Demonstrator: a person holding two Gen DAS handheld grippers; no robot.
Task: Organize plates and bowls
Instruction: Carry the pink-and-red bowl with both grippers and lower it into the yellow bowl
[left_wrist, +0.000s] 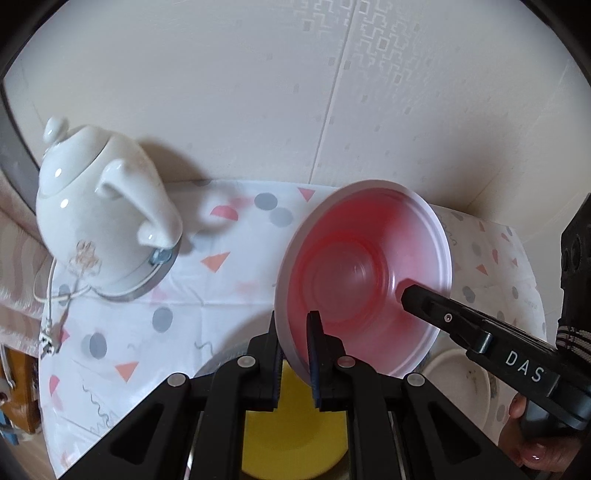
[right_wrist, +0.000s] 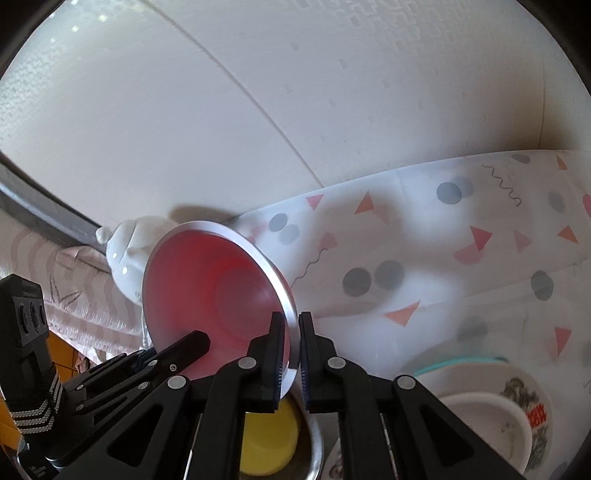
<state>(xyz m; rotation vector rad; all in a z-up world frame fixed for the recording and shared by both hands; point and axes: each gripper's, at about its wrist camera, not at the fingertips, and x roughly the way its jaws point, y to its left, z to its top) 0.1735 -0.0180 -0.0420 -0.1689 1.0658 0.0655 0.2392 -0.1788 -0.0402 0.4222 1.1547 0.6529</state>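
A pink bowl (left_wrist: 364, 273) with a pale rim is held tilted in the air between both grippers. My left gripper (left_wrist: 295, 354) is shut on its near rim. My right gripper (right_wrist: 291, 354) is shut on the opposite rim of the same bowl (right_wrist: 214, 284). The right gripper's finger (left_wrist: 424, 299) shows inside the bowl in the left wrist view. Below the bowl lies a yellow plate (left_wrist: 295, 435) inside a metal bowl (right_wrist: 314, 443). The yellow plate also shows in the right wrist view (right_wrist: 269, 439).
A white teapot-shaped kettle (left_wrist: 99, 218) stands on its base at the left on a patterned tablecloth (left_wrist: 221, 295), with its cord beside it. Cream bowls (right_wrist: 491, 424) and a printed bowl (right_wrist: 532, 402) sit at the right. A white wall (left_wrist: 295, 92) is behind.
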